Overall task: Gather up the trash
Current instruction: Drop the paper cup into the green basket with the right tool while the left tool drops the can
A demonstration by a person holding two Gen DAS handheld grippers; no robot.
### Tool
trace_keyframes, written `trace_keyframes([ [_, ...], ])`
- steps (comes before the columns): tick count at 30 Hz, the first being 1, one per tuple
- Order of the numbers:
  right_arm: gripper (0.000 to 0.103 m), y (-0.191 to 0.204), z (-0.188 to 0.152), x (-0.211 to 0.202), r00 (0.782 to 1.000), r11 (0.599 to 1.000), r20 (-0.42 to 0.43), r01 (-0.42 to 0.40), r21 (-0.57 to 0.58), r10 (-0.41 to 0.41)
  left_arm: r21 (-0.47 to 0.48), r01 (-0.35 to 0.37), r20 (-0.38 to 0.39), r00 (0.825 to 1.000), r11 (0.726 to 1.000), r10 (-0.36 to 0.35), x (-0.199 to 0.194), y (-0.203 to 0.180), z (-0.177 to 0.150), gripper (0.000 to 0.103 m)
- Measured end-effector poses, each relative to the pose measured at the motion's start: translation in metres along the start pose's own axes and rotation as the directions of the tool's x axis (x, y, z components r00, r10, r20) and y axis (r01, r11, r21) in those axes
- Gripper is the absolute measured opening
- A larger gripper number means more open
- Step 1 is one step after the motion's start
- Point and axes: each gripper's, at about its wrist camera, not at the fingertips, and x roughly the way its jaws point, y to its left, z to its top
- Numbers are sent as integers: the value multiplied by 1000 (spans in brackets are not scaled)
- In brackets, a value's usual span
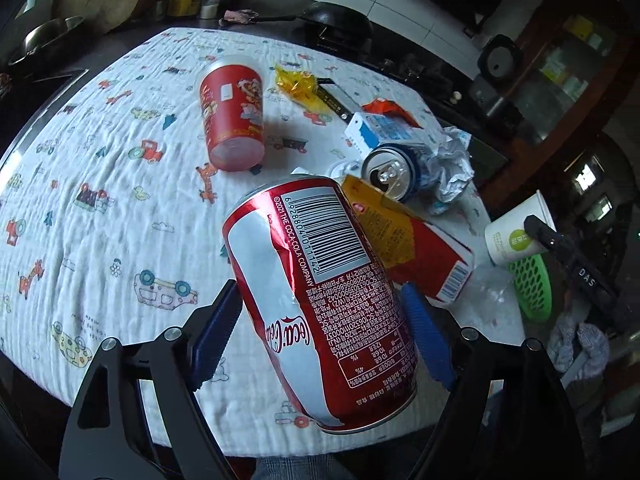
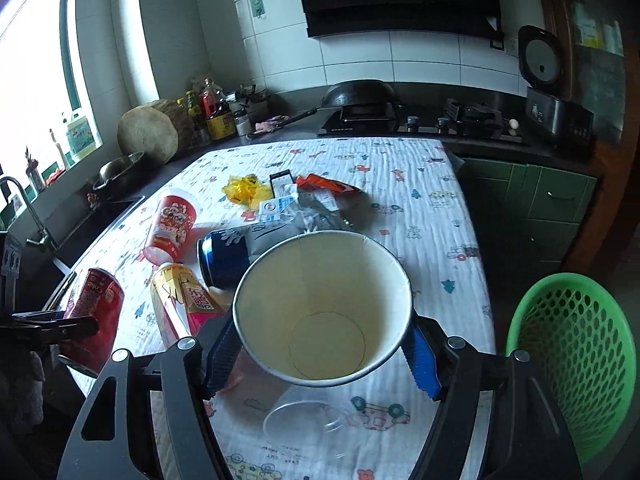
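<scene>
A: Two pieces are up — the left hand-held gripper [image 1: 320, 312] clamped on the dented cola can [image 1: 320, 300], the right hand-held gripper [image 2: 320, 354] clamped on the paper cup [image 2: 322, 308], both above the counter [image 2: 440, 216].

B: Carry each over the green basket [image 2: 576, 360] at the counter's edge — part the pads only once inside its rim.

Glossy metal can [image 1: 320, 300], matt paper cup [image 2: 324, 308], crinkled cloth [image 1: 120, 200].

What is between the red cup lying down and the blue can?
Only bare printed tablecloth lies between the red cup and the blue can, seen in the right wrist view.
</scene>
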Motion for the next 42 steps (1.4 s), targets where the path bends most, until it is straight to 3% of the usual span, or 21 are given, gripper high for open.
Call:
trace_keyframes([
  [7,68,-39,-3,-12,1000,993,22,3,119,-6,76,68,35,997,995,-71,-7,-40,20,79],
  [13,68,-74,-7,-31,993,982,43,102,161,-110,188,129,8,991,974,-133,5,-95,38,79],
  [19,68,-142,-30,-41,952,931,-33,304,201,-304,307,223,-46,974,925,-220,31,-169,54,79],
  [23,69,-191,-50,-39,923,890,-99,384,247,-372,383,285,-116,958,879,-261,61,-223,58,79],
  [27,69,-226,-69,-31,908,863,-156,417,284,-388,442,337,-178,941,831,-287,89,-277,57,79],
  [33,71,-258,-93,-31,911,843,-185,411,347,-368,514,370,-265,927,774,-267,137,-350,44,79],
  [42,84,-271,-105,-47,924,844,-150,383,376,-352,557,371,-343,918,743,-201,200,-405,32,80],
])
